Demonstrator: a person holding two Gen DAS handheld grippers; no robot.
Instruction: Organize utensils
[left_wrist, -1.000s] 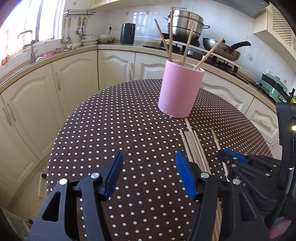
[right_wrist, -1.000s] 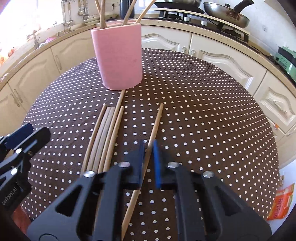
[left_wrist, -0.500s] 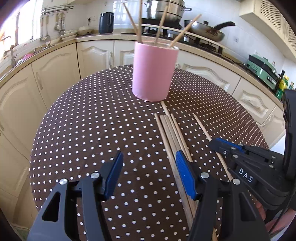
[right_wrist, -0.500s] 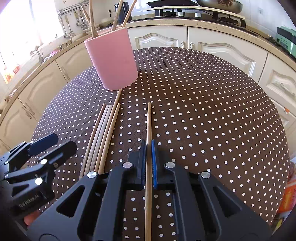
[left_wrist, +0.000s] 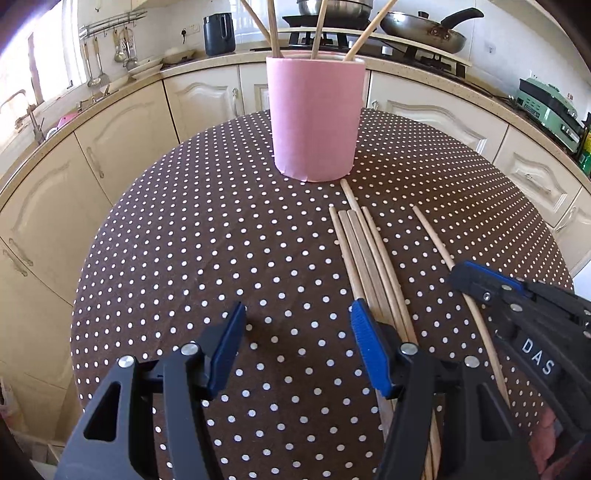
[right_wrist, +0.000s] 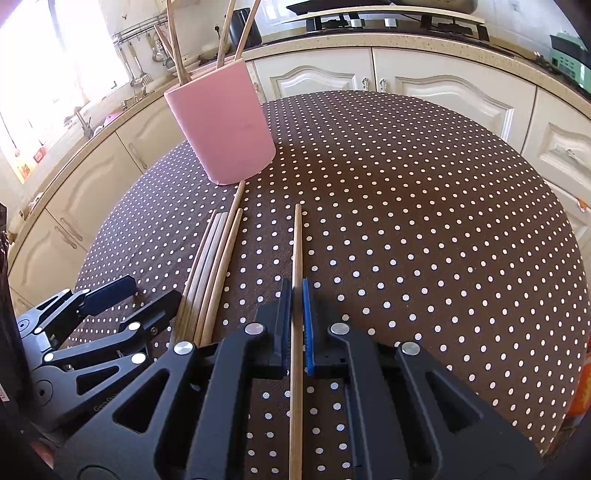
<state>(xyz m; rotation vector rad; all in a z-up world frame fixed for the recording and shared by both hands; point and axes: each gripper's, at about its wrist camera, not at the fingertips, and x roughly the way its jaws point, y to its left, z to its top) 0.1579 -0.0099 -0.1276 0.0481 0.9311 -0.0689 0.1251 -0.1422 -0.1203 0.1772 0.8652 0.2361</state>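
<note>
A pink cup (left_wrist: 315, 118) (right_wrist: 225, 125) with several wooden chopsticks in it stands at the far side of the round dotted table (left_wrist: 184, 240) (right_wrist: 424, 221). Just in front of the cup lies a bundle of chopsticks (left_wrist: 364, 251) (right_wrist: 214, 254). One single chopstick (right_wrist: 296, 251) (left_wrist: 434, 236) lies to the right of the bundle, and my right gripper (right_wrist: 295, 291) (left_wrist: 476, 278) is shut on it, its pads pressing both sides. My left gripper (left_wrist: 297, 321) (right_wrist: 144, 291) stands open over bare cloth, its right finger beside the bundle's near end.
Cream cabinets (left_wrist: 122, 140) and a counter curve around the table. A black kettle (left_wrist: 219, 33), a pan (left_wrist: 424, 29) on the stove, hanging ladles (left_wrist: 118, 55) and a green appliance (left_wrist: 550, 110) stand along the counter. An orange packet (right_wrist: 581, 387) lies below the table's right edge.
My right gripper closed on the single chopstick, which swung straight between the pads. My left gripper moved right, toward the bundle, still open.
</note>
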